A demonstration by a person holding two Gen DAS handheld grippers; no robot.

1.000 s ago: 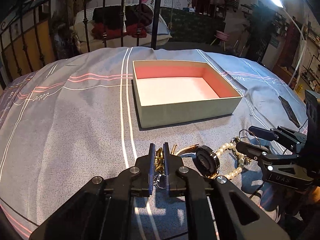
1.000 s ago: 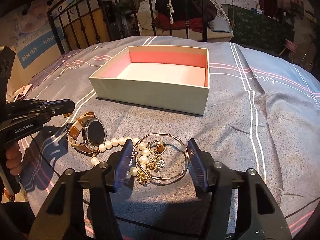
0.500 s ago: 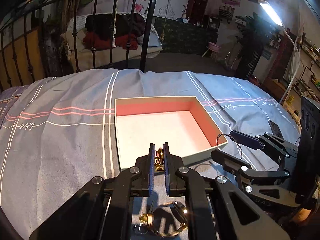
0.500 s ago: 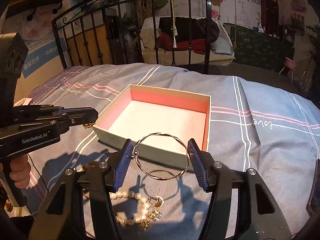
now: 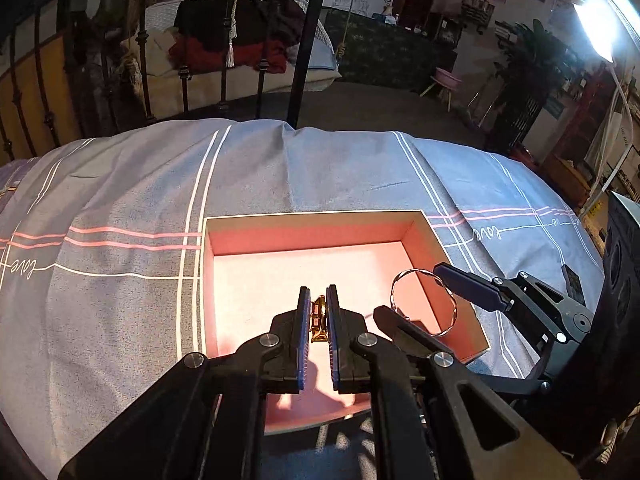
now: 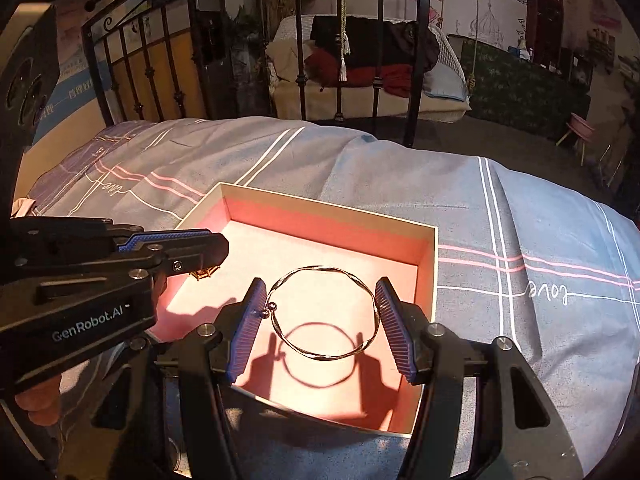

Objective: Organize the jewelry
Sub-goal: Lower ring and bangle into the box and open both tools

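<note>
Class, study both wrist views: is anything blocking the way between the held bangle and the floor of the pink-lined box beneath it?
Nothing visible does. The bangle, clamped in the right gripper, hangs over the box, whose floor below shows only its shadow.

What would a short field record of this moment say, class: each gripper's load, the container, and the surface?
left gripper: shut on small gold jewelry piece, above the box
right gripper: shut on thin twisted silver bangle, above the box
container: open pale cardboard box with pink lining, nothing seen lying inside
surface: grey bedsheet with white and pink stripes
</note>
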